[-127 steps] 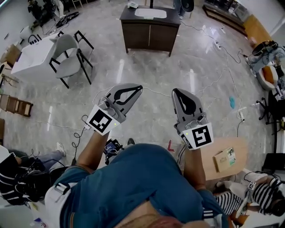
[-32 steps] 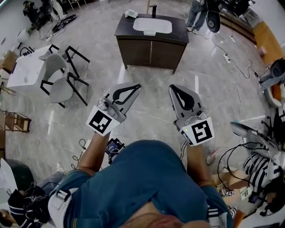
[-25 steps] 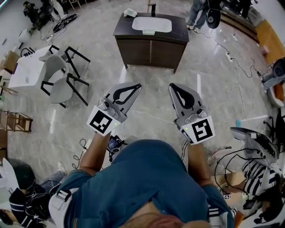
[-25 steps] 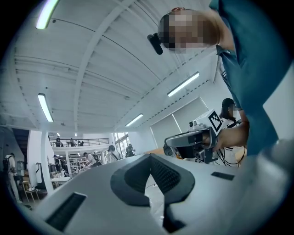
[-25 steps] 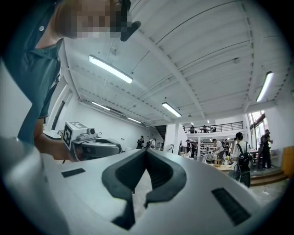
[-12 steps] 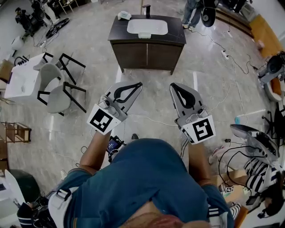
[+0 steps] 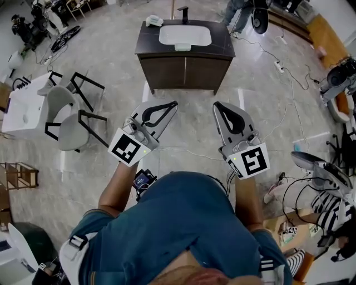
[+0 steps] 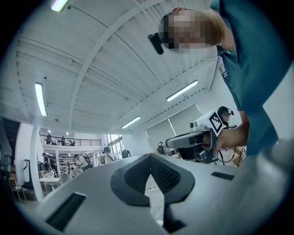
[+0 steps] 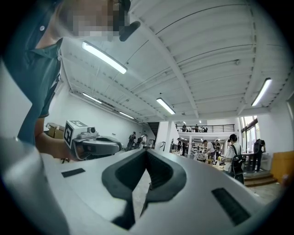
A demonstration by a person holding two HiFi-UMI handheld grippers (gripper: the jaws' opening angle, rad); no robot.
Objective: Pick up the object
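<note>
The cabinet (image 7: pixel 186 72) stands on the floor (image 7: pixel 83 183) at its far middle. A basin (image 7: pixel 184 34) is sunk in the cabinet's top, with a tap (image 7: pixel 183 12) at the rear edge behind it and a small object (image 7: pixel 154 21) at the rear left corner. Left of the cabinet, two chairs (image 7: pixel 69 131) stand beside a table (image 7: pixel 16 114) at the floor's left edge. Cables (image 7: pixel 276 62) trail over the floor to the cabinet's right. The left tongs (image 7: pixel 174 103) and right tongs (image 7: pixel 217 106) are side by side, apart, before the cabinet's front.

The object meant is unclear; a small pale item (image 7: pixel 154 21) lies on the dark-topped cabinet (image 7: pixel 146 45) beside its white basin (image 7: pixel 185 34).
</note>
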